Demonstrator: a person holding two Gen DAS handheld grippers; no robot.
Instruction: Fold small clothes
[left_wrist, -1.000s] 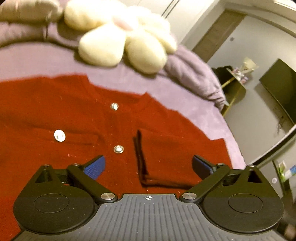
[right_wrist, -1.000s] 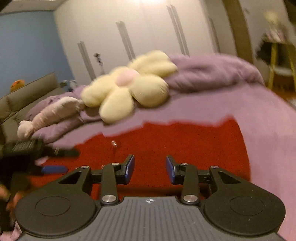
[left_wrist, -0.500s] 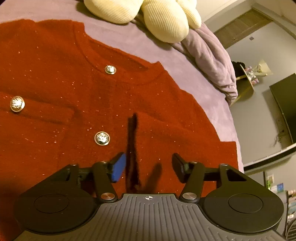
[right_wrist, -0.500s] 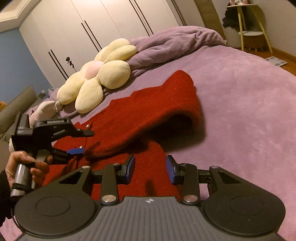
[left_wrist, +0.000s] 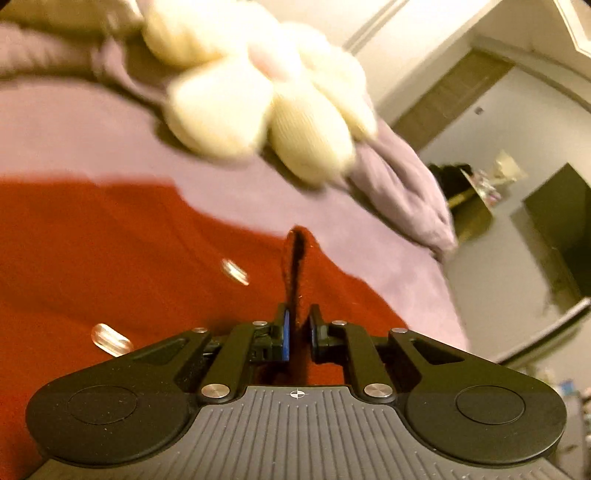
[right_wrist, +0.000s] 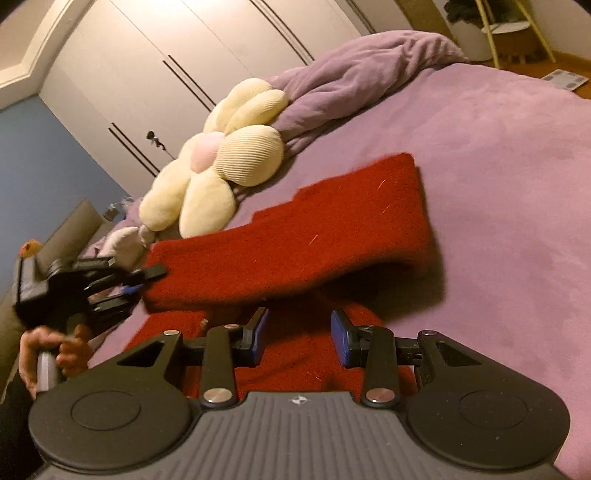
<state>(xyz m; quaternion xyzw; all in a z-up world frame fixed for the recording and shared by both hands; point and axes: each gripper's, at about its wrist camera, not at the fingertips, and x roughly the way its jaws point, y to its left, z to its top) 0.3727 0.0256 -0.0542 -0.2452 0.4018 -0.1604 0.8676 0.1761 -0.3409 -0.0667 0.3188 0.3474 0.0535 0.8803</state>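
A red knit cardigan (left_wrist: 110, 258) with silver buttons (left_wrist: 110, 338) lies on the purple bed (left_wrist: 74, 140). My left gripper (left_wrist: 297, 328) is shut on a folded edge of the cardigan, which stands up between the pads. In the right wrist view the left gripper (right_wrist: 136, 280) holds the cardigan's sleeve (right_wrist: 314, 236) lifted off the bed, stretched to the right. My right gripper (right_wrist: 299, 336) is open and empty, just above the cardigan's lower part (right_wrist: 295, 369), below the raised sleeve.
A cream flower-shaped cushion (right_wrist: 221, 166) and a bunched purple blanket (right_wrist: 351, 74) lie at the head of the bed. A pale stuffed toy (right_wrist: 122, 243) sits near the left gripper. White wardrobes (right_wrist: 184, 55), a yellow side table (right_wrist: 509, 33) and a dark screen (left_wrist: 561, 214) stand beyond.
My left gripper closed on the cardigan's folded sleeve edge and lifted it. The right gripper stayed open and shifted a little closer to the garment.
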